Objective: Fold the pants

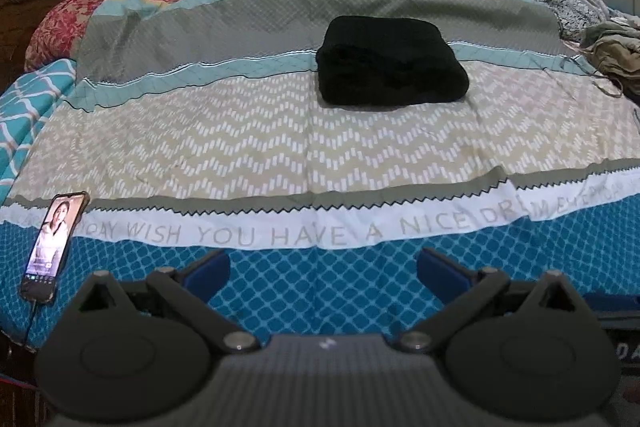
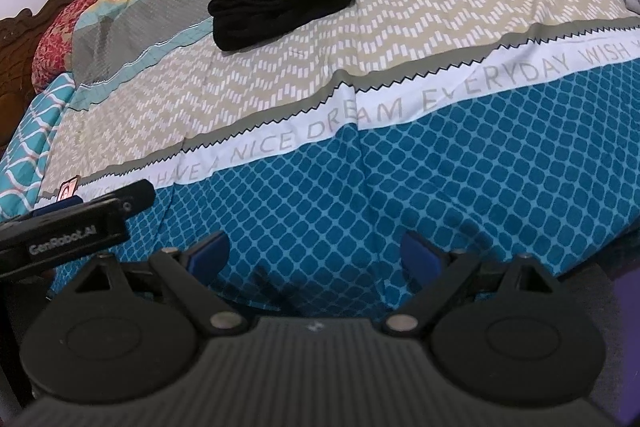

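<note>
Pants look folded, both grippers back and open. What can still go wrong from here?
1. The black pants are a loose, thick stack; a one-sided grab may unfold them.
2. The phone and its cable lie near the bed edge, close to the left gripper; it may snag.
3. The right gripper could catch the bedspread.

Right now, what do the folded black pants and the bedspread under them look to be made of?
Folded black pants: likely a soft, thick knit or fleece; matte, with rounded, bulky fold edges. Bedspread: likely thin printed woven cotton; flat, low sheen, lying in sharp creases.
</note>
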`<state>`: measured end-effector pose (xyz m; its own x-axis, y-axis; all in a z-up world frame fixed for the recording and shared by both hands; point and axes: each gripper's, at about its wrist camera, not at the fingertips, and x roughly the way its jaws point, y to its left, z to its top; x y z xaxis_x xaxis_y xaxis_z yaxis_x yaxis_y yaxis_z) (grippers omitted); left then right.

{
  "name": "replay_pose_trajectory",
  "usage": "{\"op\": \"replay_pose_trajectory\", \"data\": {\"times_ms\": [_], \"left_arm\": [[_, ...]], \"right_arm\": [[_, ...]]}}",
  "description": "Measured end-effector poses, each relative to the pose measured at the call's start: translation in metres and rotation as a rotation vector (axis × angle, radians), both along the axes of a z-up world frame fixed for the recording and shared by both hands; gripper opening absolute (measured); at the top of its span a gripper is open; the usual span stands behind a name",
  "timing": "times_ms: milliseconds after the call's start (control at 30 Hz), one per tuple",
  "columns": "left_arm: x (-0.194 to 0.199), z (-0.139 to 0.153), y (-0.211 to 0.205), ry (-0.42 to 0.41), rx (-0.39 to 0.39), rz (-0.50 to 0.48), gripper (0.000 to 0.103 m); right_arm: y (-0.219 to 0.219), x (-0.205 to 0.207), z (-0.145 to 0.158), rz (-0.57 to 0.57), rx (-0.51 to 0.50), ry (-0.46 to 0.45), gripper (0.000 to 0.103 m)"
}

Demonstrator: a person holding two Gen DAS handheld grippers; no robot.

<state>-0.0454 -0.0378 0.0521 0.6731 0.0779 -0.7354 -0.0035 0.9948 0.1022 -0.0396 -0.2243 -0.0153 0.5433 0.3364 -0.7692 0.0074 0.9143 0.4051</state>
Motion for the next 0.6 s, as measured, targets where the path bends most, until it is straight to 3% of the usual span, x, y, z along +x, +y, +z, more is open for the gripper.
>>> {"op": "replay_pose_trajectory", "data": {"times_ms": [200, 600], "left_arm": [[0.0033, -0.0063, -0.007, 0.041, 0.024, -0.013, 0.103], [0.0039, -0.0084, -0.0029, 0.086, -0.002, -0.011, 0.103]], "right_arm": [[-0.0028, 0.0019, -0.0027, -0.004, 0.0, 0.007, 0.094], [-0.0026, 0.0018, -0.004, -0.009, 0.005, 0.019, 0.094]]}}
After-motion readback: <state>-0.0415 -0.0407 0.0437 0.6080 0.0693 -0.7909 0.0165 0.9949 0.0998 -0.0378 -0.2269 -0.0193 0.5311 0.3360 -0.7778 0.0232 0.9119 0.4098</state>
